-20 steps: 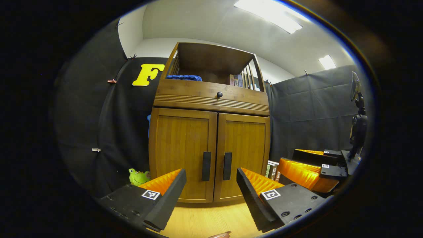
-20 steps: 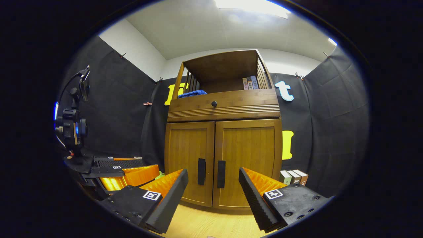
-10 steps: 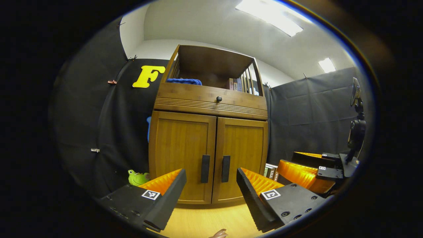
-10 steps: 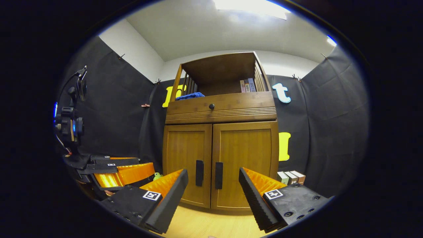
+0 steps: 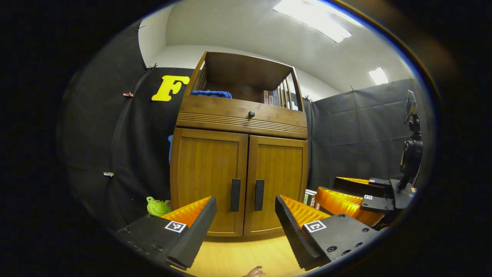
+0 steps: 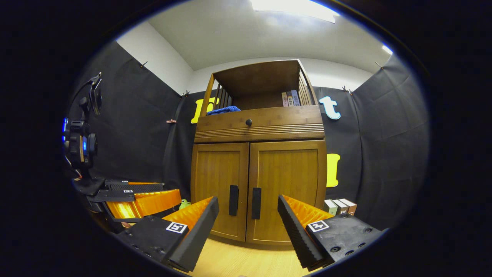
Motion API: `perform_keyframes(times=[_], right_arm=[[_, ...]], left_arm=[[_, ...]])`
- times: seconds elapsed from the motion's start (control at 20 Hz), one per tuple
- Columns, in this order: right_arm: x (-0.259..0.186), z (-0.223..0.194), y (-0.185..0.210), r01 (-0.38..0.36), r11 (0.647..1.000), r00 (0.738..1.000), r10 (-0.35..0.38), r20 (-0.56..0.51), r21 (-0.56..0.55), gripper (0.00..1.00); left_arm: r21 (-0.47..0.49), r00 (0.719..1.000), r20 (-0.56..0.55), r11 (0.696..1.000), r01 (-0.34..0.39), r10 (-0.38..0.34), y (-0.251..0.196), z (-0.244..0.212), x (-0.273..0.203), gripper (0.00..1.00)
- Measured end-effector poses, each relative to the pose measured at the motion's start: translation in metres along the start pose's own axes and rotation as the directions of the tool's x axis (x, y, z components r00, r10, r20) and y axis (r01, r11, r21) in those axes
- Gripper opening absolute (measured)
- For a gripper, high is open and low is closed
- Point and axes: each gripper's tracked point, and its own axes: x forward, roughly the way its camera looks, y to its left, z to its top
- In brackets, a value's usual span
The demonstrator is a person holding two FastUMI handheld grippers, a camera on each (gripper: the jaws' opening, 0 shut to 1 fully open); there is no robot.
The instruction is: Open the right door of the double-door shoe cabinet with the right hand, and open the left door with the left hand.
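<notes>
The wooden shoe cabinet (image 5: 238,119) stands straight ahead with both doors shut. In the left gripper view its left door (image 5: 205,173) and right door (image 5: 278,173) each carry a black vertical handle, the left handle (image 5: 235,195) beside the right handle (image 5: 259,195). My left gripper (image 5: 245,204) is open, short of the doors, touching nothing. In the right gripper view the right handle (image 6: 256,198) and left handle (image 6: 233,195) lie ahead of my open right gripper (image 6: 248,204), which holds nothing. Each gripper also appears off to the side: the right gripper (image 5: 346,196) and the left gripper (image 6: 138,196).
A green frog toy (image 5: 157,206) sits on the floor left of the cabinet. Small books (image 6: 340,206) stand to its right. A blue cloth (image 5: 210,93) and books rest on the top shelf, above a drawer knob (image 5: 251,114). Light wooden floor (image 5: 246,257) lies before the doors.
The left gripper's view has drifted slightly right, so the cabinet sits a little further left. The right gripper barely shifted. Both grippers stay open and both doors stay shut.
</notes>
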Motion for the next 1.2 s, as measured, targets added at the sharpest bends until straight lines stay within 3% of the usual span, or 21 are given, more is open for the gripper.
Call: perform_keyframes(times=[0.85,1.2], right_arm=[[0.032,-0.012,0.013,-0.011,1.0,1.0,0.011,-0.019,-0.011,0.97],[0.062,-0.031,0.008,0.029,0.999,0.999,-0.03,-0.029,-0.028,0.97]], left_arm=[[0.007,0.997,-0.004,0.997,-0.08,0.08,0.042,-0.001,-0.022,0.95],[0.03,0.991,-0.036,0.992,-0.126,0.127,0.062,-0.009,-0.033,0.95]])
